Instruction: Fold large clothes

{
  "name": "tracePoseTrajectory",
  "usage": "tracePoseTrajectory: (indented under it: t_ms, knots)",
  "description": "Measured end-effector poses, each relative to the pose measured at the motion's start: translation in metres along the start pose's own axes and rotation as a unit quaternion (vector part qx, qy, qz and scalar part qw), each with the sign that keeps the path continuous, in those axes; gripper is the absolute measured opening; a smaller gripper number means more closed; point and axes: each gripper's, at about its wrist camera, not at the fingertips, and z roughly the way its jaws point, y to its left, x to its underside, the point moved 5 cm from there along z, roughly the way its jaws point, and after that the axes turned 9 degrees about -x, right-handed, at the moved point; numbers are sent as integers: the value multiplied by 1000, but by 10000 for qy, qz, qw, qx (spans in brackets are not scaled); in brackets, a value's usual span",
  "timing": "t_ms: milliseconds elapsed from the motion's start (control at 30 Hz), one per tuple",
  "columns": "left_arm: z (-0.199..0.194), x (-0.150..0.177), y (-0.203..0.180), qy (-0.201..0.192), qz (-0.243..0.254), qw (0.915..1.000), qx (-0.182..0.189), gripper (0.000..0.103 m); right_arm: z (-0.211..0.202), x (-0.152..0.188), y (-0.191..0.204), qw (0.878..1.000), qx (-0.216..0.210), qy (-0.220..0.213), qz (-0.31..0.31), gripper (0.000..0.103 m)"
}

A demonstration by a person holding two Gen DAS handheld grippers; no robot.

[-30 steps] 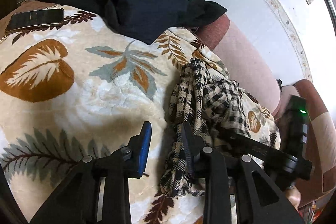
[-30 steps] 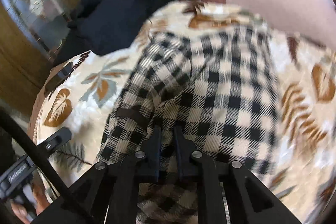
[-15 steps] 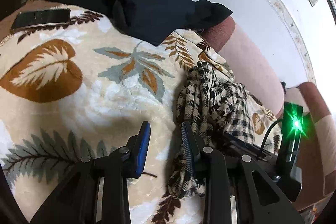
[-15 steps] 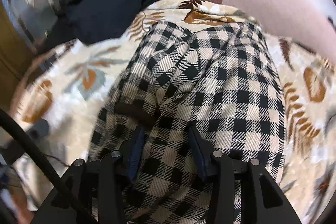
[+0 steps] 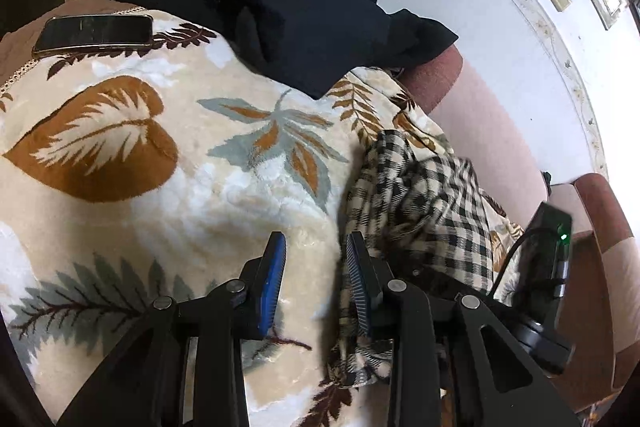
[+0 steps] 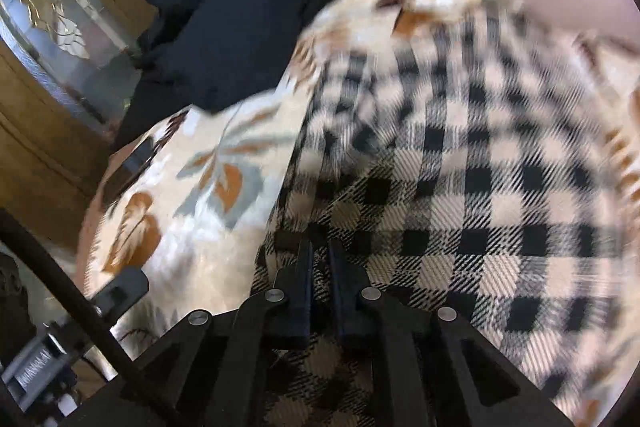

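Note:
A black-and-cream checked garment (image 5: 424, 203) lies bunched on the leaf-patterned blanket (image 5: 120, 187) that covers a sofa. My left gripper (image 5: 316, 267) is open and empty, hovering over the blanket just left of the garment's edge. In the right wrist view the checked garment (image 6: 460, 195) fills the frame, blurred by motion. My right gripper (image 6: 320, 251) is shut on a fold of that cloth. The right gripper's body also shows at the right of the left wrist view (image 5: 544, 259).
A dark navy garment (image 5: 304, 11) is heaped at the back of the blanket. A phone (image 5: 94, 31) lies at the blanket's far left corner. The pink sofa back (image 5: 492, 147) and armrest (image 5: 608, 227) bound the right side. A wooden cabinet (image 6: 44, 131) stands to the left.
My right gripper opened half a second ago and has now closed again on the checked cloth, moving fast. My left gripper stayed open and shifted slightly; the garment bunched further right.

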Motion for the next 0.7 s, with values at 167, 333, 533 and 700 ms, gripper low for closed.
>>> tracePoseTrajectory:
  t_ms: [167,333,533,700]
  knots:
    - [8,15,-23,162,282,9993,190,32,-26,-4,-9,9996,-239,3,150,10]
    - [13,36,-52,294,777,9956,427,34,-72,-26,6,9979,183,-463,-415,15]
    - [34,60,-58,834,1268,9884,-8,34,-26,-55,-17,9888,1256,237,-769,15]
    - [35,55,-48,930,1129,9892,-37,34,21,-69,-40,9872,1454,377,-534,15]
